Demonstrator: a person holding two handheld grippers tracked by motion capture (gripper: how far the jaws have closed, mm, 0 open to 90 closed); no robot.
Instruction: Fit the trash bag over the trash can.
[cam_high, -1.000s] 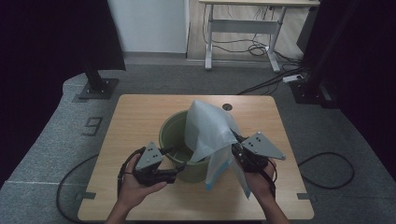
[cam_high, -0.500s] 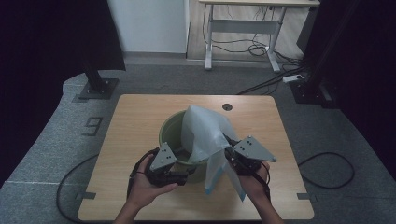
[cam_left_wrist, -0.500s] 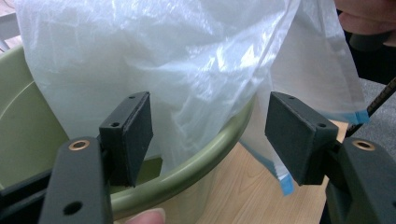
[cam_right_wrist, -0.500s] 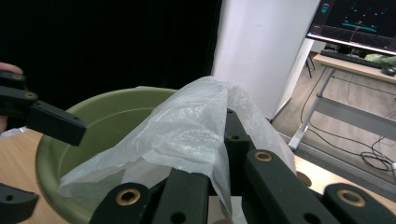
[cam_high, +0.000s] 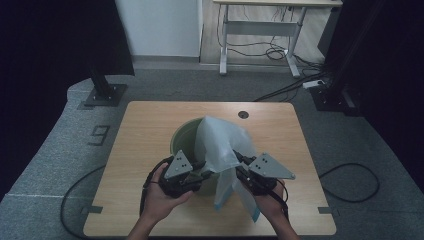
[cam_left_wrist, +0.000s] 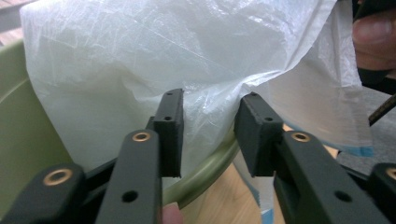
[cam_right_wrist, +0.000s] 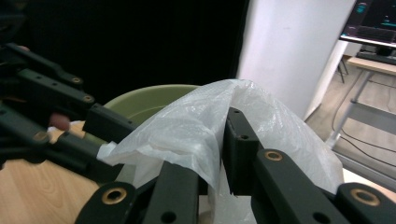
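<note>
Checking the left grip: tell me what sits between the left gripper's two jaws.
In the left gripper view, a fold of the white plastic bag and the green bin's rim sit within the left gripper.

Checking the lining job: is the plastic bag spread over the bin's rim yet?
Not yet. The plastic bag stands bunched above the green bin, its tail hanging outside.

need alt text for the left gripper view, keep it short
Two black tongs stand apart around a bulge of thin white plastic bag draped over the rim of a green bin. A bare strip of wooden table lies below, and another hand's fingers sit at top right.
</note>
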